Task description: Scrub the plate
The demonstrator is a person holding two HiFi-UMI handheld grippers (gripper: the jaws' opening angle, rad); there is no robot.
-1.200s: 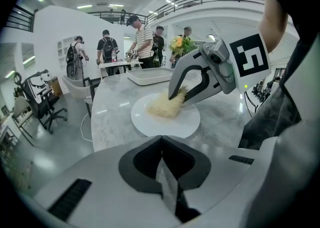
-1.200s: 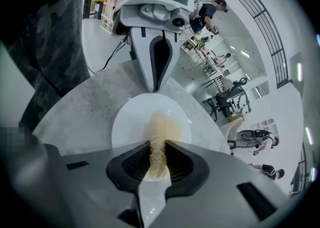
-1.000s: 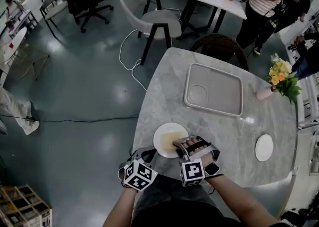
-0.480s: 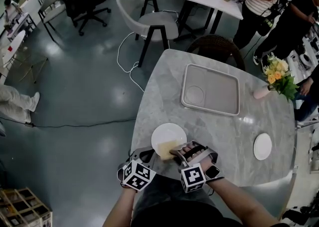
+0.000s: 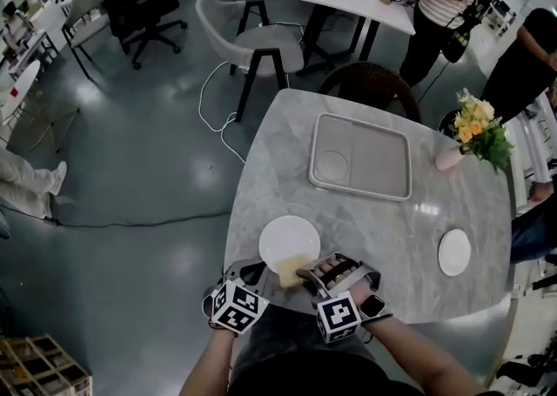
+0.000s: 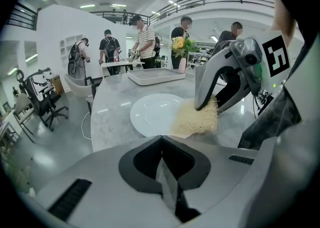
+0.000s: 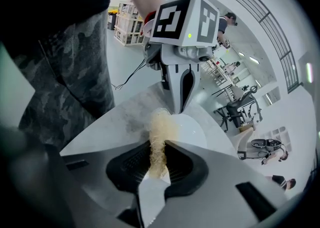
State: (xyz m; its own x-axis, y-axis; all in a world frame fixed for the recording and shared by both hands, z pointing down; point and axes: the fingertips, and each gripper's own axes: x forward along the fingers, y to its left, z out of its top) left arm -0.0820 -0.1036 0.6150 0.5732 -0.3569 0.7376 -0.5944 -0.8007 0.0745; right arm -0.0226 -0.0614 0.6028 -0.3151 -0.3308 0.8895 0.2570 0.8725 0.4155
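Two grippers are down at the near edge of the marble worktop (image 5: 383,229), both by the white plate (image 5: 290,240). Your right gripper (image 7: 158,164) is clamped on a straw-coloured scrub pad (image 7: 160,132): the fibres fill the gap between the jaws and stick out past the tips. Pad is pressed on the plate's near rim, on your right side of it, partly overhanging onto the worktop. Your left gripper (image 6: 161,141) has its jaws pressed together with nothing between them. Its tips sit right at the plate's near-left rim; can't tell whether they touch it. Plate lies flat, close to the worktop's near-left edge, and looks plain white where the pad doesn't cover it. Beyond it, mid-worktop, is a grey rectangular tray (image 5: 361,157) with a round recess in its near-left corner. Small white plate (image 5: 454,252) is well off to your right, near the worktop's right edge. Vase of yellow flowers (image 5: 474,135) is at the far right corner. Dark chair (image 5: 365,83) is tucked against the far side.
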